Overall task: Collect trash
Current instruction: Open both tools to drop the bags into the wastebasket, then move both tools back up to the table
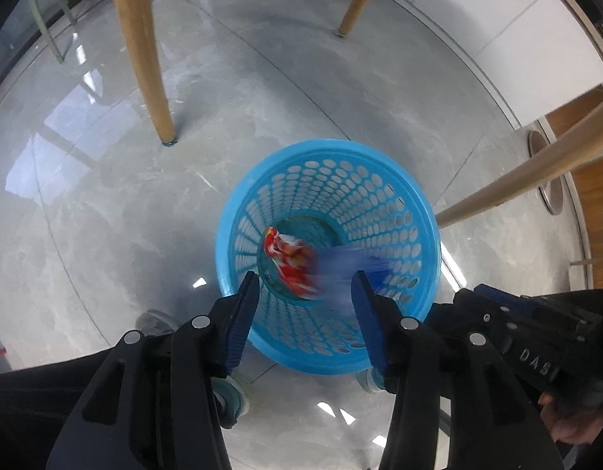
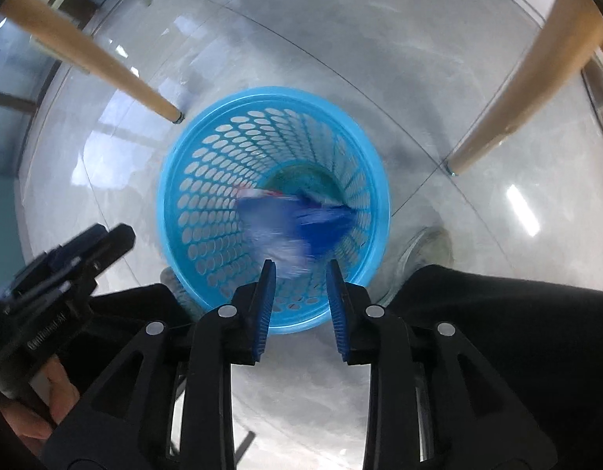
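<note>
A: Left gripper (image 1: 305,293) first: its two blue ribbed pads (image 1: 240,321) stand wide apart with nothing between them, poised right over the round sky-blue perforated plastic waste basket (image 1: 379,156).

B: And the right gripper (image 2: 301,270)?

A: Parted too, though narrower, and gripping nothing that I can see. A smeared blue-and-white wrapper (image 2: 289,227) lies just past its tips, inside the basket rim. It is too blurred to tell whether it touches a pad, but my reading is that it is loose and falling.

B: So why are both held there?

A: Both point steeply down into the basket mouth, so that anything let go lands inside and not on the glossy grey tiled floor (image 1: 105,196). That seems the point of the pose: the opening lies centred beyond each pair of fingers.

B: Where is the trash itself?

A: A crumpled red-and-white wrapper (image 1: 289,258) is low in the basket, near its bottom, also blurred. The blue one is higher up, against the near wall.

B: How do the hands sit?

A: Side by side, close together; each camera catches the other tool at its edge, with bare fingers wrapped round the black handle (image 2: 35,337). The person stands over the basket, shoes just beside its base.

B: Surroundings?

A: Tapered light wooden furniture legs (image 1: 144,58) stand around the basket, apart from it.
</note>
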{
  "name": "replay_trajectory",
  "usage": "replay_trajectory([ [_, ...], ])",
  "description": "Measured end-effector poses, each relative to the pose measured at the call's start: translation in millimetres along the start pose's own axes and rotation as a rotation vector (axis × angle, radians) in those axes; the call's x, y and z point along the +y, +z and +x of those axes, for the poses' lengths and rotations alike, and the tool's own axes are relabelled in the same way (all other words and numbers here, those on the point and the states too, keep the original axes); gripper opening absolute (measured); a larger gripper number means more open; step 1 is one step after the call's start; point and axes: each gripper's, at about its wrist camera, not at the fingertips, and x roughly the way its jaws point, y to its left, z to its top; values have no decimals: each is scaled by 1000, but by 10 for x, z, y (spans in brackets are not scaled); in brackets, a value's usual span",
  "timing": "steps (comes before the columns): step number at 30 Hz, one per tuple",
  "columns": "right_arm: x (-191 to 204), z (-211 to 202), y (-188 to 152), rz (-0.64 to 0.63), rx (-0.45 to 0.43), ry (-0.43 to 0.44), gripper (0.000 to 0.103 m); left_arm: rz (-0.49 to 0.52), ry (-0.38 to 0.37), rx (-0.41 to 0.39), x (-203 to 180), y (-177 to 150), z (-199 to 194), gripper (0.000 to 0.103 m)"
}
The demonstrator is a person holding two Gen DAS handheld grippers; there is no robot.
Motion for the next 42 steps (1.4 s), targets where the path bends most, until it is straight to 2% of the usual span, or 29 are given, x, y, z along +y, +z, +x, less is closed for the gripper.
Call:
replay_trajectory([
  [4,74,-52,-56,-32,-12,-26,28,-33,-7,-5,69,-44,-122,49],
  [8,111,-183,-177,-55,-32,-15,31,-66,-46,-12,136,-140,-311,51],
  [12,158,-451,-312,-62,-94,2,32,-33,1,-43,117,-282,-529,57],
  [14,170,-657,-372,-58,-134,32,33,6,77,-26,81,-372,-624,61],
  [16,222,-817,-460,-90,-157,31,38,30,109,-30,81,-452,-742,65],
  [17,241,-915,-536,-106,-173,28,42,25,88,-41,91,-500,-835,66],
  [21,251,-1277,-777,-139,-243,28,44,-9,17,-77,152,-634,-1181,70],
  [24,336,-1533,-952,-203,-299,-10,52,5,-21,-132,101,-725,-1476,73],
  [27,413,-1773,-1106,-257,-342,-26,55,21,-24,-198,63,-810,-1763,76],
  [35,466,-2347,-1385,-317,-443,24,66,34,-23,-295,53,-996,-2254,77],
  [42,439,-2941,-1602,-343,-578,47,74,52,-48,-449,-39,-1021,-2842,83],
])
